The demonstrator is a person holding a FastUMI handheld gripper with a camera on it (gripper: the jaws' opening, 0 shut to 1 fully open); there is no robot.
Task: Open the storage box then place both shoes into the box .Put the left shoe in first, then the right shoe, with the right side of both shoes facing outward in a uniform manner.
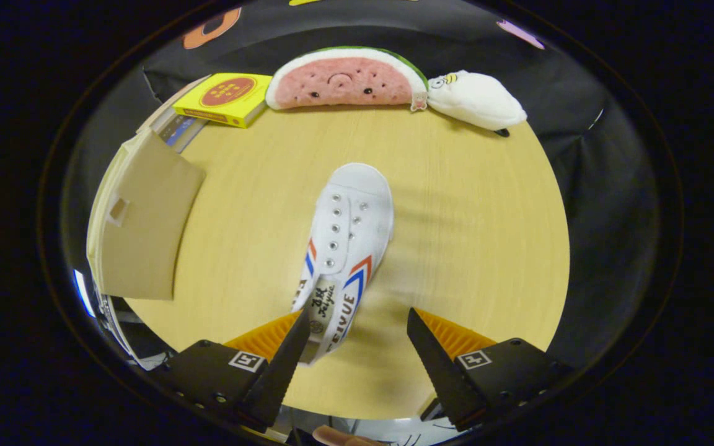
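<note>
the one camera rode on the gripper [357,325], looking forward and down along its spread fingers from above the table's [468,235] near edge, close over a shoe [348,241], facing the far wall.

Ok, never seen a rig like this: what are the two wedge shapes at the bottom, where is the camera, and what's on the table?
The wedges are the two fingers of a handheld claw; a person carries it, and the camera rides on it, looking forward along the fingers. They stand apart, gripping nothing. A white canvas shoe lies on the wooden table, its heel beside one finger and its toe pointing away. Off to one side stands an open cardboard box flap. Beyond are a yellow box, a watermelon plush and a white plush.
</note>
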